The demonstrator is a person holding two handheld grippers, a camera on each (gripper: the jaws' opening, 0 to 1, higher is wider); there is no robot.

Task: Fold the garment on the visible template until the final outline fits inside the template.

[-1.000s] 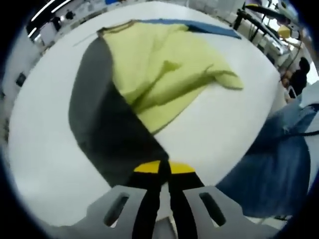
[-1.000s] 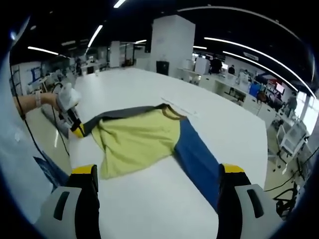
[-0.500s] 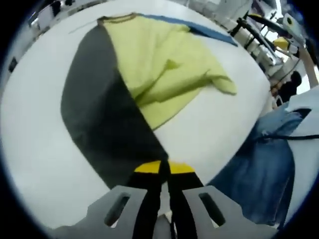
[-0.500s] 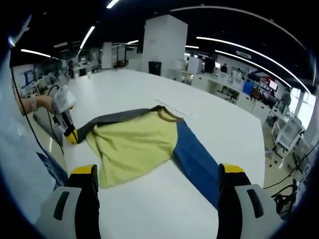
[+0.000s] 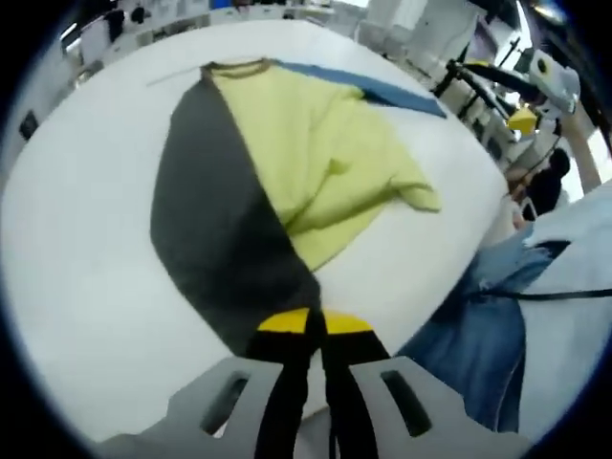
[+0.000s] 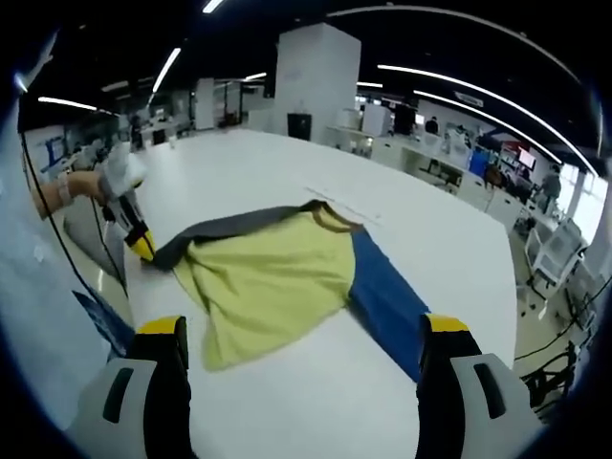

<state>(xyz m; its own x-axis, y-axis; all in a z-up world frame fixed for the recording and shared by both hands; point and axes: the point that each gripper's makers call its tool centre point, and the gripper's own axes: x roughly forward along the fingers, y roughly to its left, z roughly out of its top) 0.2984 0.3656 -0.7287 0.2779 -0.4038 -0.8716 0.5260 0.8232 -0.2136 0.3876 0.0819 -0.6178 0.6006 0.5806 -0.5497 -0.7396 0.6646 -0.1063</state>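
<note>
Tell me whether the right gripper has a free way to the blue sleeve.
Probably yes. The right gripper is open above bare white table, and the blue sleeve lies flat just ahead with nothing between. The left gripper holds the grey sleeve on the far side.

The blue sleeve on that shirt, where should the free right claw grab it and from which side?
Take the blue sleeve at its near end, the part lying closest to the open right claw, coming straight in over the bare white table. It lies flat and stretched out there, apart from the yellow body, while the left claw holds the grey sleeve.
</note>
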